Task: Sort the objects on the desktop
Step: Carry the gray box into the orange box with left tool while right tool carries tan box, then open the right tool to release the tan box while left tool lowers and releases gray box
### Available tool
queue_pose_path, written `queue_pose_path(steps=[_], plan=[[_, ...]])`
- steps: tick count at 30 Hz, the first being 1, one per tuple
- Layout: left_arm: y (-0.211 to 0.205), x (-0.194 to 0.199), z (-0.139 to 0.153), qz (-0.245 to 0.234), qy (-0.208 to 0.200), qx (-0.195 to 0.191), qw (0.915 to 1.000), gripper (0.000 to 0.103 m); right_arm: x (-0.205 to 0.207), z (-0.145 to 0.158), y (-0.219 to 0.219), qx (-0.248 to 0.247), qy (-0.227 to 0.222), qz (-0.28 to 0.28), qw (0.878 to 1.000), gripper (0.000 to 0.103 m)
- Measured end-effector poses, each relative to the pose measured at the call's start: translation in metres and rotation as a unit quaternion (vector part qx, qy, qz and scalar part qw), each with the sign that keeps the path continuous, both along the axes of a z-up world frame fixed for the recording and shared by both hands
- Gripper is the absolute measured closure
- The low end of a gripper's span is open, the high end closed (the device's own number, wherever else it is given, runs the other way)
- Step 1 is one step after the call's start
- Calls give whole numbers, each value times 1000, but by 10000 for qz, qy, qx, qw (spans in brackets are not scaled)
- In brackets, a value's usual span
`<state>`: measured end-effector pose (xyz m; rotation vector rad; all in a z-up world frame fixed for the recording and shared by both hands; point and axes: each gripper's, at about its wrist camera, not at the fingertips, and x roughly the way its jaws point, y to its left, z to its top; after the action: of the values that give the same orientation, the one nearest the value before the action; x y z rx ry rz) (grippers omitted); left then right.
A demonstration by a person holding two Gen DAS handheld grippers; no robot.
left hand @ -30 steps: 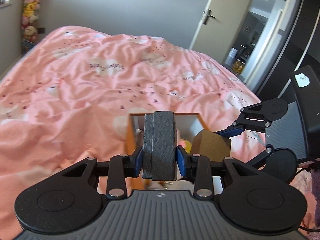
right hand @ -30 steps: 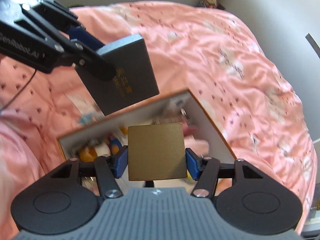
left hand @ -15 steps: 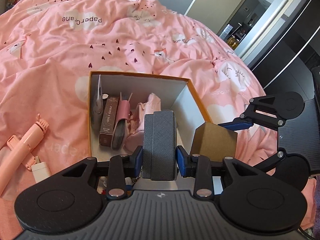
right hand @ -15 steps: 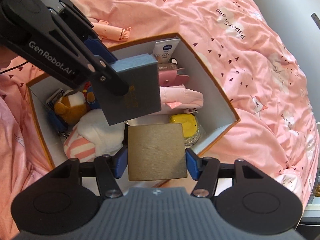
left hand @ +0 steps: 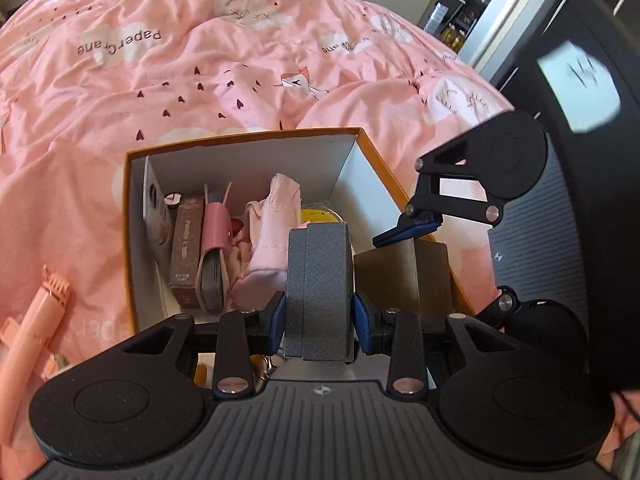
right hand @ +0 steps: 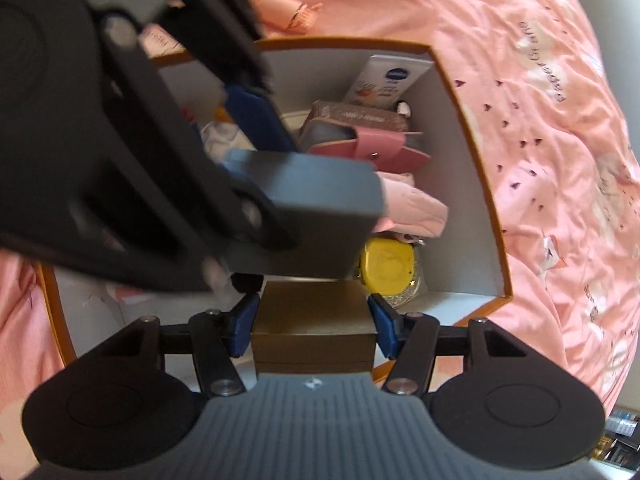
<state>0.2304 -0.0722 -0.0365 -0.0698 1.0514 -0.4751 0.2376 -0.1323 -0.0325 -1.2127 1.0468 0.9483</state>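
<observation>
Two grippers are now hanging right over the orange storage box (left hand: 256, 136), having come down from higher above the bed. Left gripper (left hand: 319, 312) is clamping a grey case (left hand: 320, 292); right gripper (right hand: 312, 320) is pinching a brown box (right hand: 314, 312), both about to be dropped in. Left view alone is showing a pink tool (left hand: 36, 320) at 9 o'clock outside; right view alone is showing a Nivea tube (right hand: 386, 76) at 12.

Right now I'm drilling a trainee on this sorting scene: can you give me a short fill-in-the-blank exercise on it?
1. The left tool is shut on a textured ____ box.
2. The right tool grips a ____ square box.
3. Both hang over an orange-rimmed cardboard box that lies on a ____ duvet.

Missing: grey; brown; pink
</observation>
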Motion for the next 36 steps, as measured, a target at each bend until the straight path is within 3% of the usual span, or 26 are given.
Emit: queue_pose_path(steps=[3,11,17,20,22,24,29,36], plan=[[-9,8,-7,-12,52,113,9999,64,8,-3,1,-87,164,68,9998,43],[-8,21,-24,137,224,-374,9990,65,29,-19,-5,-137,333,-119,9993,42],[-7,19,-30,254,-14,-499,9984,65,28,-19,-14,-112,333,-146,9993,38],[-6,11,-25,317,-390,-477,9976,65,27,-13,-18,-73,244,-202,9995,36],[-10,5,-23,276,-625,-263,9973,65,29,-9,-22,-53,199,-283,9994,36],[-15,6,-29,173,-439,-95,9988,65,32,-5,-27,47,326,-387,9987,36],[-15,11,-47,311,-114,-192,9993,65,26,-4,-30,58,286,-383,9988,43],[-22,8,-54,400,-218,-182,9988,65,16,-2,-36,103,301,-411,9986,52]])
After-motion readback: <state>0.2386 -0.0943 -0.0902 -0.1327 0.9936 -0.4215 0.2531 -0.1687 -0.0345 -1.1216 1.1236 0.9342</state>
